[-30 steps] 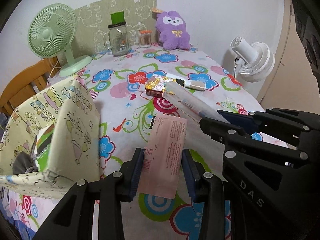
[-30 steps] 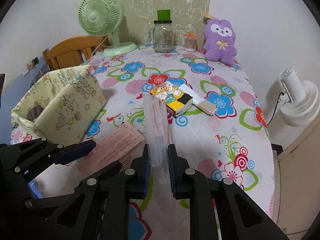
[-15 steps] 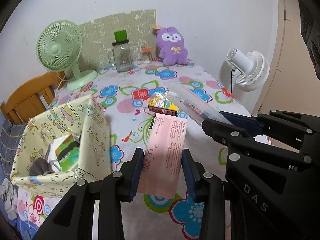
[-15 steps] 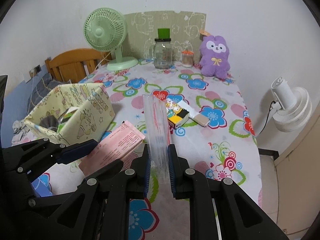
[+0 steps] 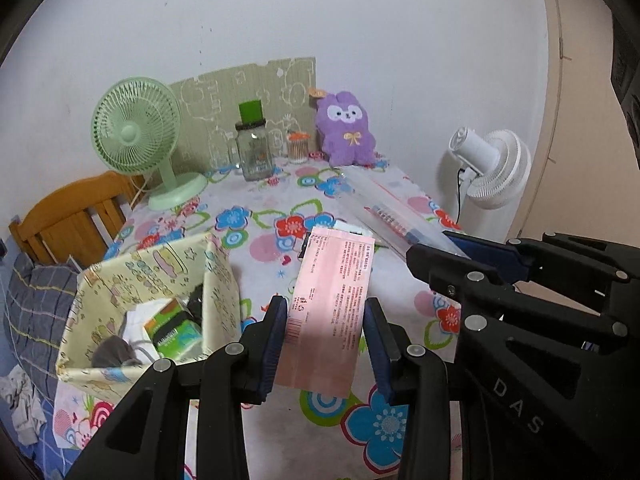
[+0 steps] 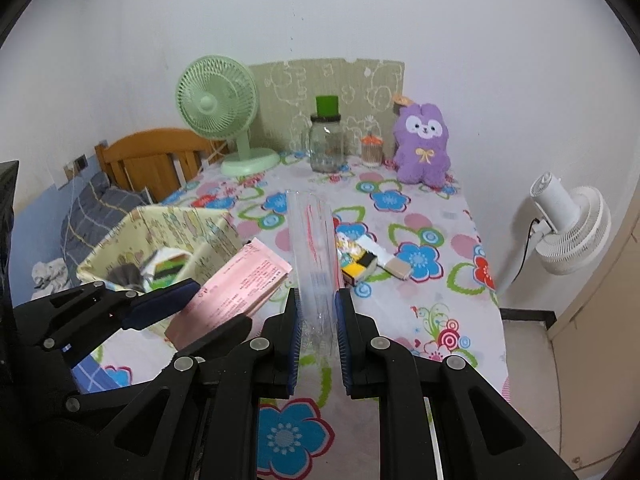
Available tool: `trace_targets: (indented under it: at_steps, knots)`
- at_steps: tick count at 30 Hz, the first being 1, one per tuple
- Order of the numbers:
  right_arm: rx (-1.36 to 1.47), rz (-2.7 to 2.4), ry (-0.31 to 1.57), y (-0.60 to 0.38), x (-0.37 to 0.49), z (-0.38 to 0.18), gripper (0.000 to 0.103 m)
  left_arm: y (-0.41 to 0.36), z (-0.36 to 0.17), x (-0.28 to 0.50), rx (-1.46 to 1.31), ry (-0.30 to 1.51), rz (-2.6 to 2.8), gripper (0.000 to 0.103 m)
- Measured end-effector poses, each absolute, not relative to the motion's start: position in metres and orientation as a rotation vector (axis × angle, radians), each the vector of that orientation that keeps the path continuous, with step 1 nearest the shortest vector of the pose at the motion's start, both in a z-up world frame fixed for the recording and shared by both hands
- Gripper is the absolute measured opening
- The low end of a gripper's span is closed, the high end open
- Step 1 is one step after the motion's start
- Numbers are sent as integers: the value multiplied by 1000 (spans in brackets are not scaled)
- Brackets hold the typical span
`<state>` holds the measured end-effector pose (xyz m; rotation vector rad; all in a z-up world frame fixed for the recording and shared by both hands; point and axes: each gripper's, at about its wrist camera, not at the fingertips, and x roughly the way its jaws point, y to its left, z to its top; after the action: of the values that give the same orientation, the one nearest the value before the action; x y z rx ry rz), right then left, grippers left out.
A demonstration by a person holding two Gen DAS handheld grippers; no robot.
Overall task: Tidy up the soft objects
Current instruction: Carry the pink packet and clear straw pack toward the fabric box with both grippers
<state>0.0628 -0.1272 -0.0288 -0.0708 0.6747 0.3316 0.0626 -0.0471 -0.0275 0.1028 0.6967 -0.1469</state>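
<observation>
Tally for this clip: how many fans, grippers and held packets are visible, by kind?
Fans: 2, green fan and white fan.
Grippers: 2, left gripper and right gripper.
Held packets: 2, pink packet and clear packet.
Total: 6

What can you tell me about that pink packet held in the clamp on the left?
The pink packet is a flat, rectangular pouch, apparently soft paper or plastic, printed with rows of small red text and a barcode near its lower left corner. The left gripper clamps its long edges between blue pads, holding it in the air above the flowered tablecloth. It tilts away from the camera, its far end pointing toward the table's middle. Nothing else touches it.
</observation>
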Motion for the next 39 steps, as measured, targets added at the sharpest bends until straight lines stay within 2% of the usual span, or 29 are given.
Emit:
trace_targets:
  at_steps: [15,39]
  knots:
    - [-98,372,631,-100,61,-3,19,-27,-7,59,122,649,-122,39]
    - [-116,449,647,-25,88,-3,19,41,-9,77,98,638,-41,39]
